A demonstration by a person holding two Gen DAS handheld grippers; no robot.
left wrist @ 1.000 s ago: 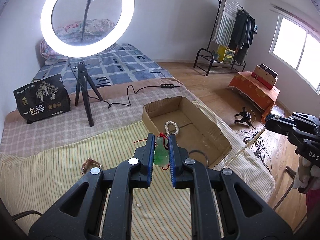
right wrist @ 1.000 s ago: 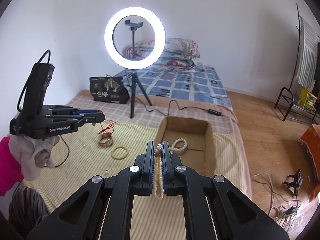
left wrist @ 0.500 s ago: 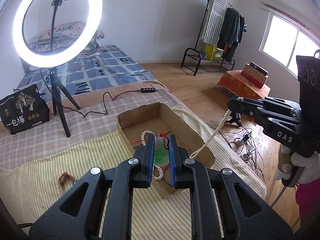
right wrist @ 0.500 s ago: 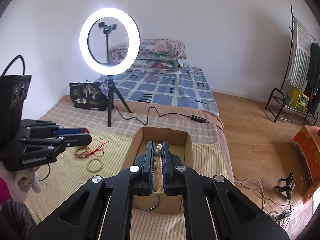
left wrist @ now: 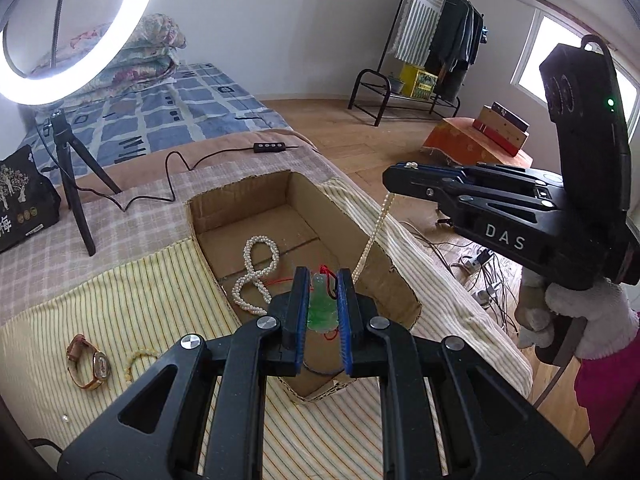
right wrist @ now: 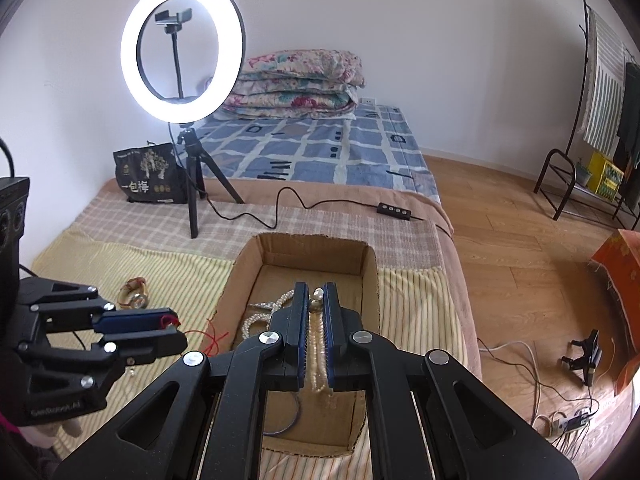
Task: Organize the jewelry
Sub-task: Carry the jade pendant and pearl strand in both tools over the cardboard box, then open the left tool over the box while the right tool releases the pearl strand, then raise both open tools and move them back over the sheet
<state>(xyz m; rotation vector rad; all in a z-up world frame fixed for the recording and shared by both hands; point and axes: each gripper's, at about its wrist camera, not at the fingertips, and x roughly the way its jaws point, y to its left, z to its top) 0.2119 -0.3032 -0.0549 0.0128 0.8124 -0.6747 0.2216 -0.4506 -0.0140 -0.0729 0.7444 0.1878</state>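
My left gripper (left wrist: 321, 280) is shut on a green jade pendant (left wrist: 321, 308) with a red cord, held over the near end of the open cardboard box (left wrist: 384, 264). My right gripper (right wrist: 316, 294) is shut on a pearl necklace (right wrist: 318, 344) that hangs down over the box (right wrist: 370, 276). In the left wrist view the right gripper (left wrist: 400, 180) is at the right with the pearl strand (left wrist: 376, 232) dangling from it toward the box's right wall. Another pearl strand (left wrist: 256, 272) lies coiled in the box. The left gripper (right wrist: 168, 330) shows at the left of the right wrist view.
A brown-strap watch (left wrist: 90, 362) and a yellow bead bracelet (left wrist: 138, 360) lie on the striped cloth left of the box. A ring light on a tripod (right wrist: 188, 184), a black bag (right wrist: 150, 174) and a cable with a remote (right wrist: 394, 211) stand behind the box.
Both grippers have moved in over the box with their items. The pearl strand in the right gripper now hangs at the box's right wall, and the left gripper is lower and closer to the box.
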